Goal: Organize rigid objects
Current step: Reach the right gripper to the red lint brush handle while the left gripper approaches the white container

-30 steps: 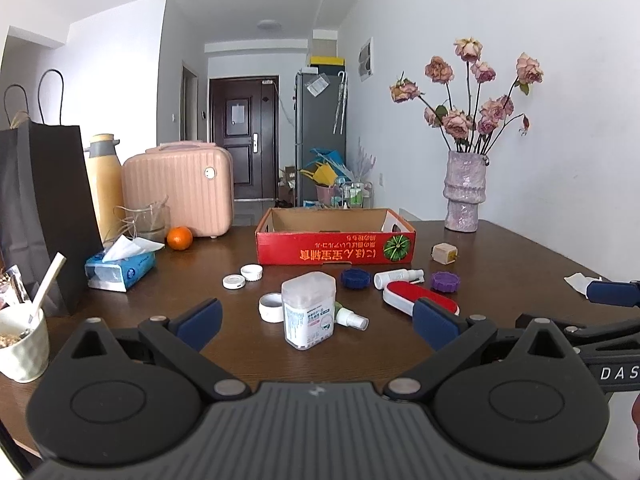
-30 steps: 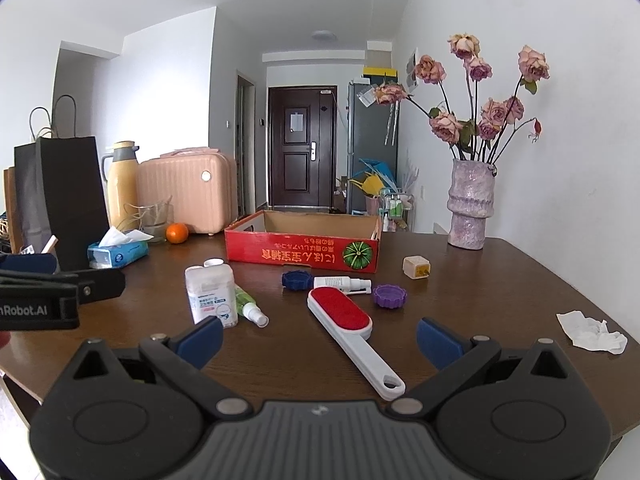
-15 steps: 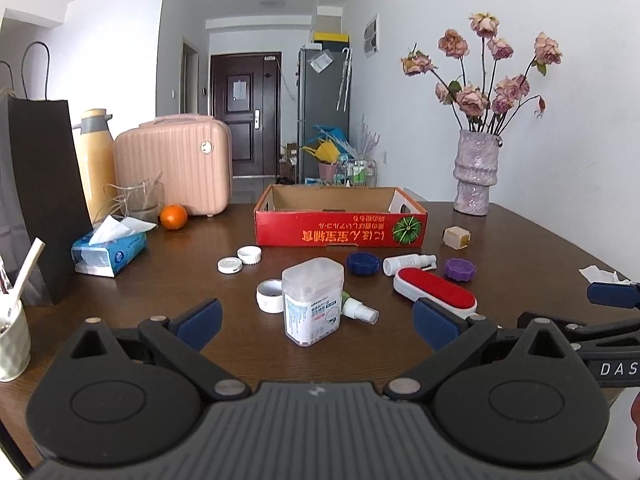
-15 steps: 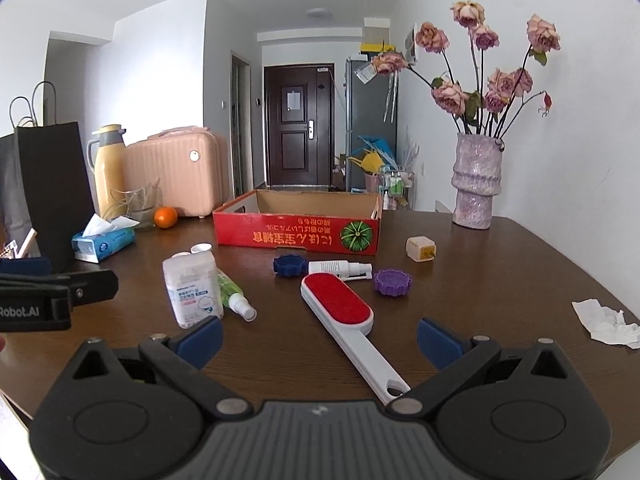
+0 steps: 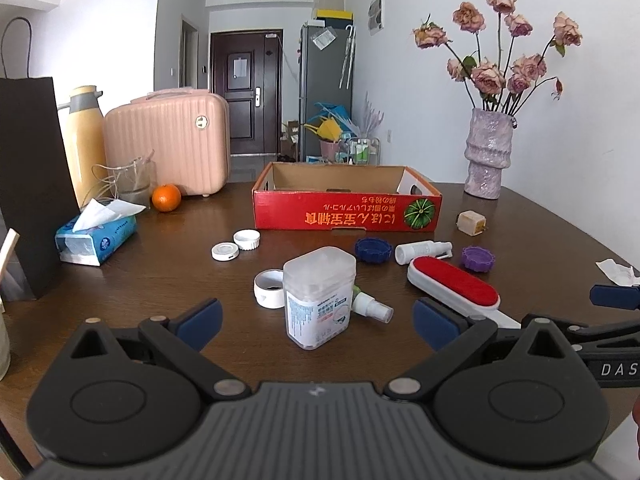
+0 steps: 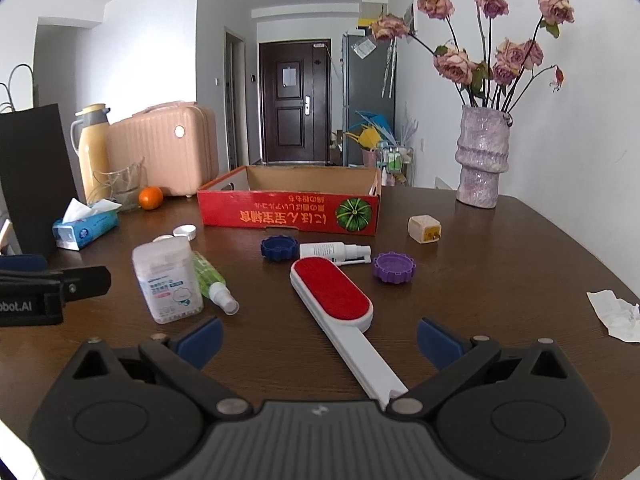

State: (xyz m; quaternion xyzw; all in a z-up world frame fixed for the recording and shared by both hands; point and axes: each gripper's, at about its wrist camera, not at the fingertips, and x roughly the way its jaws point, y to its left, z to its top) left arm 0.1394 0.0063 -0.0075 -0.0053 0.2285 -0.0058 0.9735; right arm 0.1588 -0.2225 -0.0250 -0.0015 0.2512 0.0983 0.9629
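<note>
An open red cardboard box (image 5: 347, 212) (image 6: 288, 214) stands mid-table. In front of it lie a clear cotton-swab box (image 5: 319, 297) (image 6: 168, 280), a green spray bottle (image 6: 212, 280), a red lint brush with white handle (image 6: 340, 308) (image 5: 454, 285), a white spray bottle (image 6: 334, 249), blue (image 6: 279, 248) and purple (image 6: 393, 267) caps, several white caps (image 5: 236, 245) and a beige cube (image 6: 424, 229). My left gripper (image 5: 316, 320) is open, just short of the swab box. My right gripper (image 6: 318, 338) is open, with the brush handle between its fingers.
A black paper bag (image 5: 28, 184), yellow thermos (image 5: 85, 136), pink suitcase (image 5: 168, 144), glass jar, orange (image 5: 166, 197) and tissue pack (image 5: 96, 234) stand at the left. A vase of dried roses (image 6: 482, 160) stands back right. Crumpled paper (image 6: 616, 314) lies near the right edge.
Both grippers have moved forward toward the table items. The swab box and the lint brush now appear closer. Both stay open; nothing on the table moved.
</note>
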